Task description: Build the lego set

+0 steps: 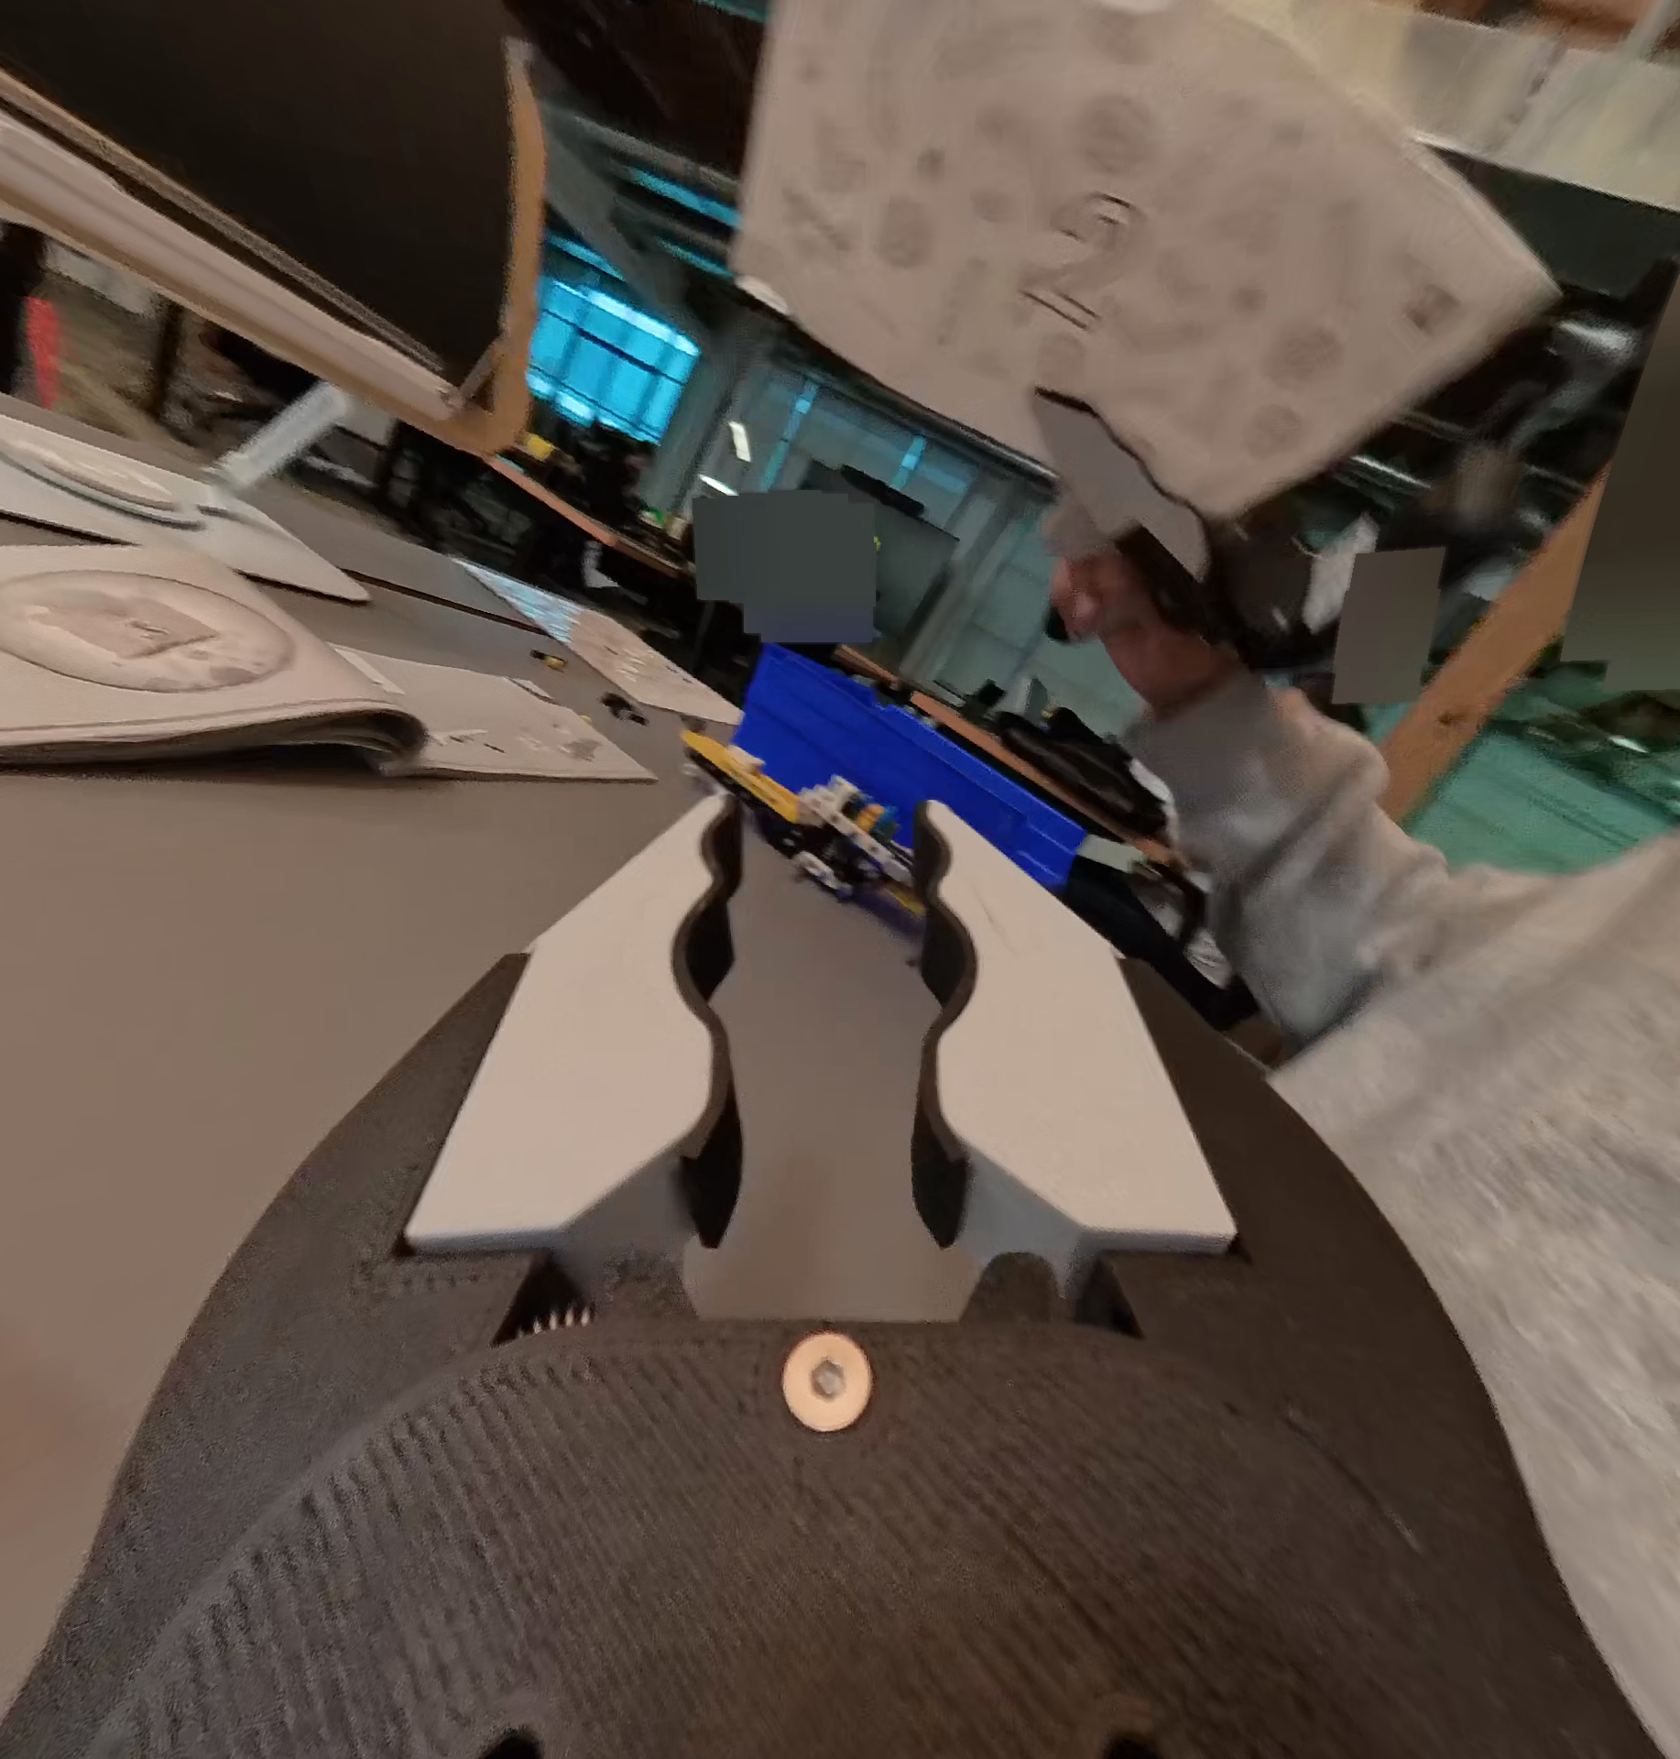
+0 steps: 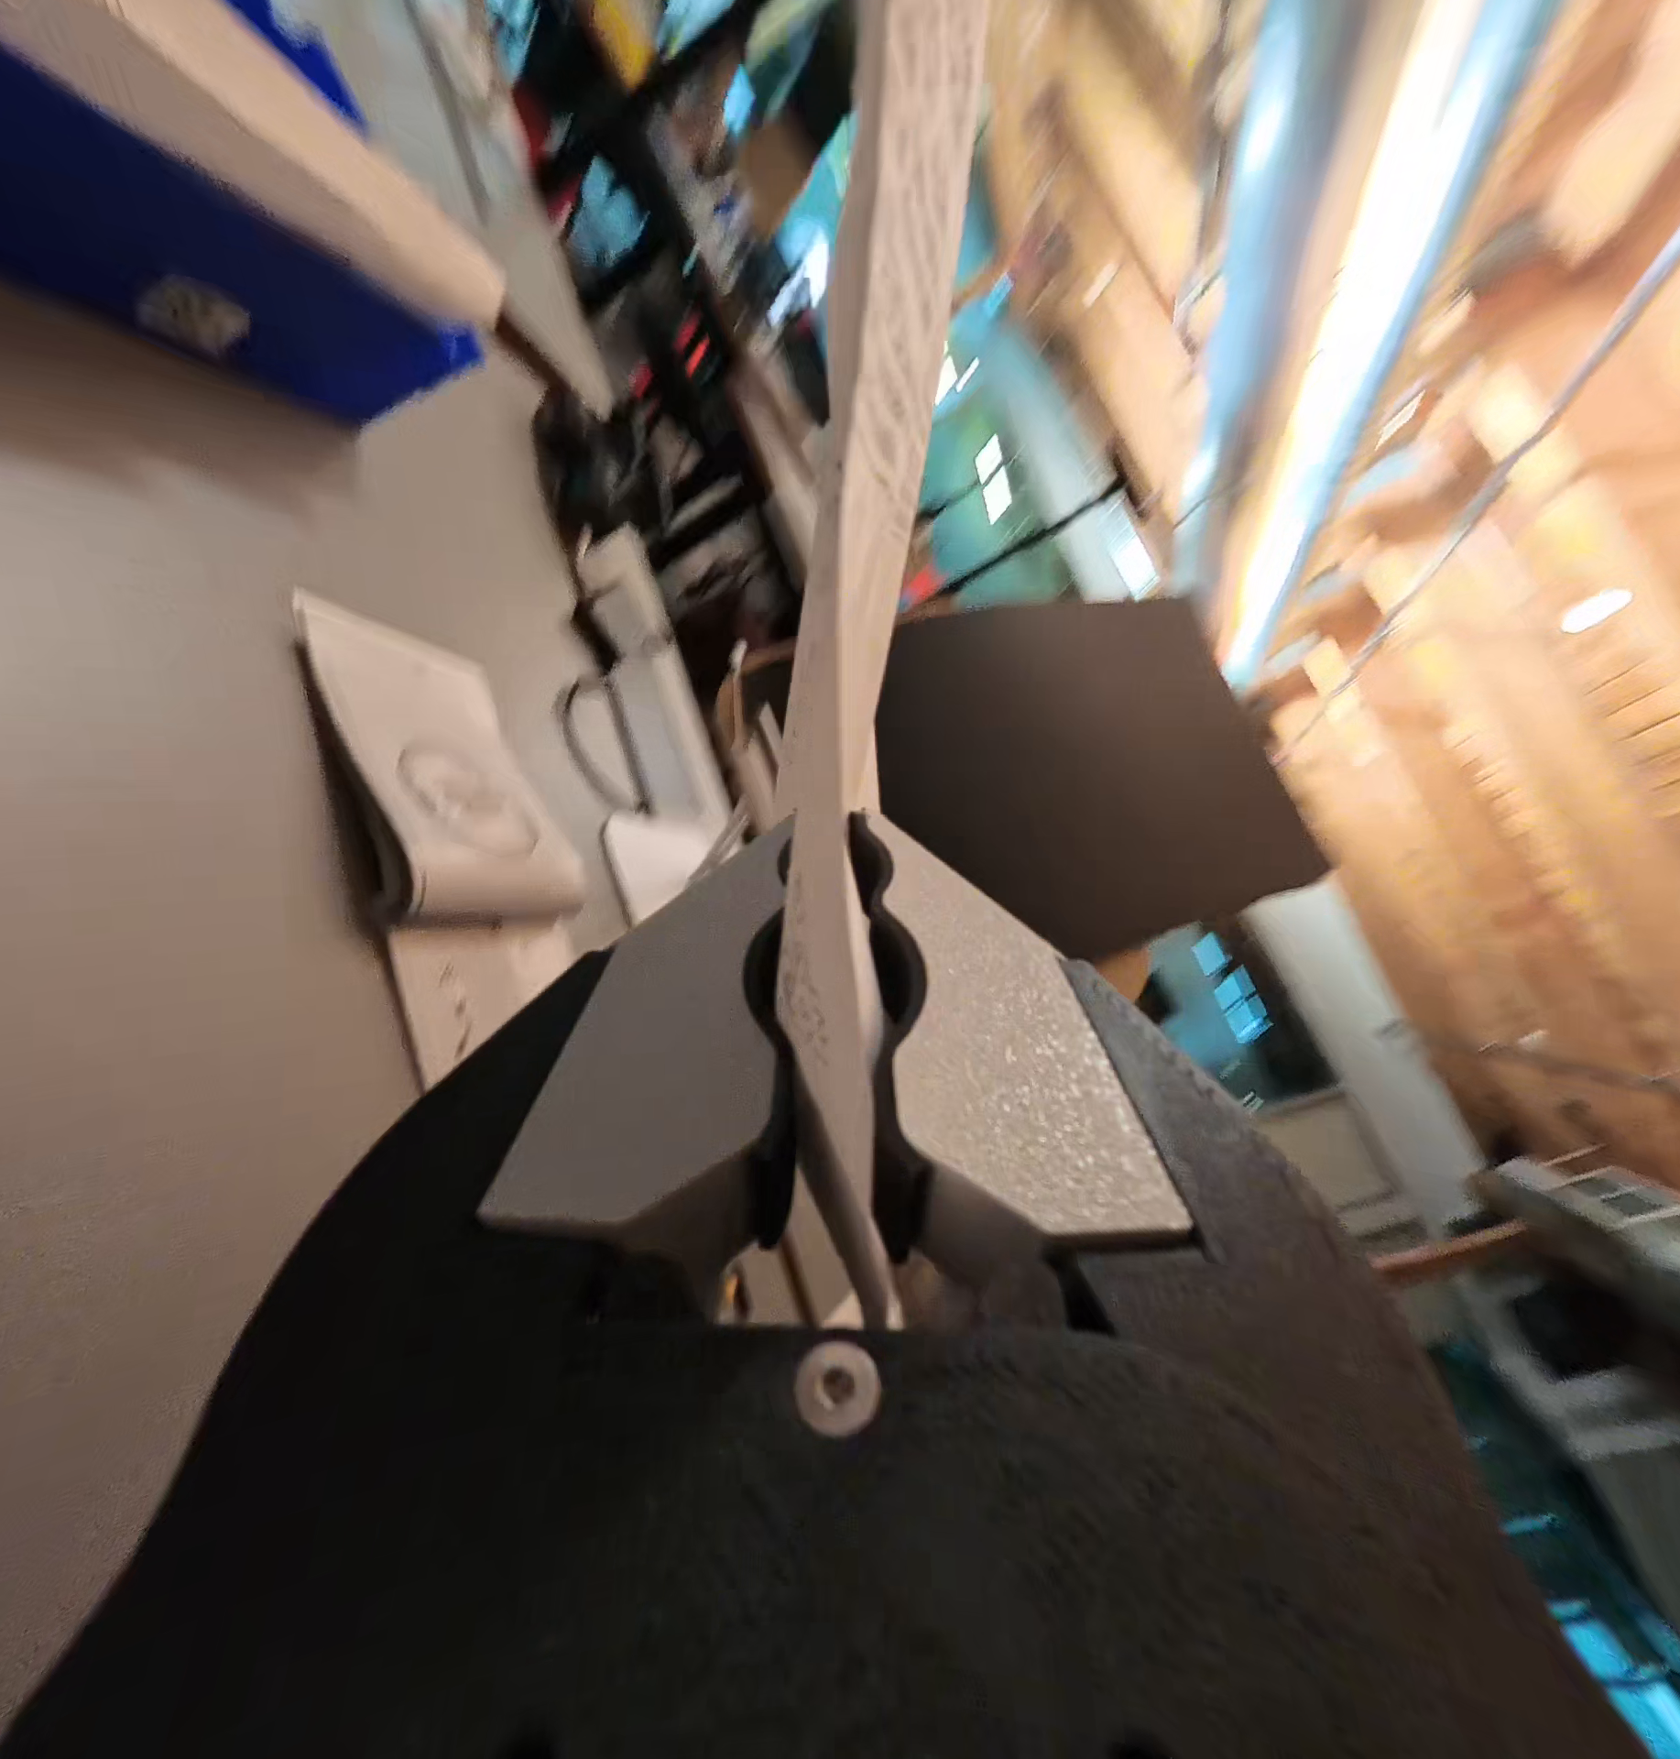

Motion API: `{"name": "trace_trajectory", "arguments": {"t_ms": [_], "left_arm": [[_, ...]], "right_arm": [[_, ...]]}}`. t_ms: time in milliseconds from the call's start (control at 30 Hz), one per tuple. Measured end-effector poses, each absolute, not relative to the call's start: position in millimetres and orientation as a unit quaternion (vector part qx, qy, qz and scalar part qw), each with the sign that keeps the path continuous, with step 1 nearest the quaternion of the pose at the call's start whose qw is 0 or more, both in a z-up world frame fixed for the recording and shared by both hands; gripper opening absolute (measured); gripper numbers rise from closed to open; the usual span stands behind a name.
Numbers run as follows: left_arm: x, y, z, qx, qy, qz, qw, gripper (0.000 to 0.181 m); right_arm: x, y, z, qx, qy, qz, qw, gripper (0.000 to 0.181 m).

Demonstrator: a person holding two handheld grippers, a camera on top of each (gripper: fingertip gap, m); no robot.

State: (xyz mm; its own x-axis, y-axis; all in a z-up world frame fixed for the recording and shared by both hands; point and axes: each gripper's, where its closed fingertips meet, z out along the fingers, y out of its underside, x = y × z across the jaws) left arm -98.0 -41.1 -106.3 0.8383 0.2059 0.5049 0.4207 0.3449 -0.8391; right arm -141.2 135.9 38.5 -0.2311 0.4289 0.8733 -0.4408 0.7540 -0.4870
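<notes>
My left gripper [image 1: 825, 819] is open and empty, low over the grey table, pointing at a partly built lego model [image 1: 822, 819] of yellow, white, black and blue pieces just beyond its fingertips. My right gripper [image 2: 825, 838] is shut on a flat white paper parts bag [image 2: 889, 381], seen edge-on and raised well above the table. The same bag [image 1: 1103, 219] shows in the left wrist view at the upper right, printed with grey part pictures and held up by the other gripper [image 1: 1188, 581]. The view is blurred by motion.
An open instruction booklet [image 1: 179, 666] lies on the table at the left, also in the right wrist view [image 2: 436, 790]. A blue bin [image 1: 874, 752] stands behind the model, also in the right wrist view [image 2: 151, 238]. A grey sleeve [image 1: 1388, 952] crosses the right. A cardboard box [image 1: 341, 190] stands at the upper left. About 25 centimeters separates my left fingertips from my right.
</notes>
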Motion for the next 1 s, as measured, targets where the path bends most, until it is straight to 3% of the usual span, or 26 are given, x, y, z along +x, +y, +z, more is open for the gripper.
{"name": "trace_trajectory", "arguments": {"t_ms": [133,433,833,900,1000], "left_arm": [[-120.6,-42.8,-90.0,-0.546,-0.303,-0.029,0.781,0.049],[-123.3,-32.4,-56.9,-0.542,-0.271,0.011,0.796,0.051],[-121.8,-32.6,-42.0,-0.538,-0.253,0.032,0.803,0.051],[-114.7,-27.3,-32.0,-0.543,-0.244,-0.009,0.804,0.055],[-108.5,-15.2,-32.4,-0.525,-0.269,-0.187,0.786,0.067]], "right_arm": [[-121.0,101.5,10.9,0.009,-0.690,0.409,0.597,0.005],[-114.3,70.5,15.6,0.016,-0.657,0.505,0.560,0.009],[-113.2,64.9,-18.5,0.017,-0.697,0.479,0.533,0.019],[-116.5,67.2,-25.9,0.016,-0.703,0.462,0.541,0.019],[-124.2,69.3,-46.9,0.025,-0.720,0.412,0.558,0.018]]}}
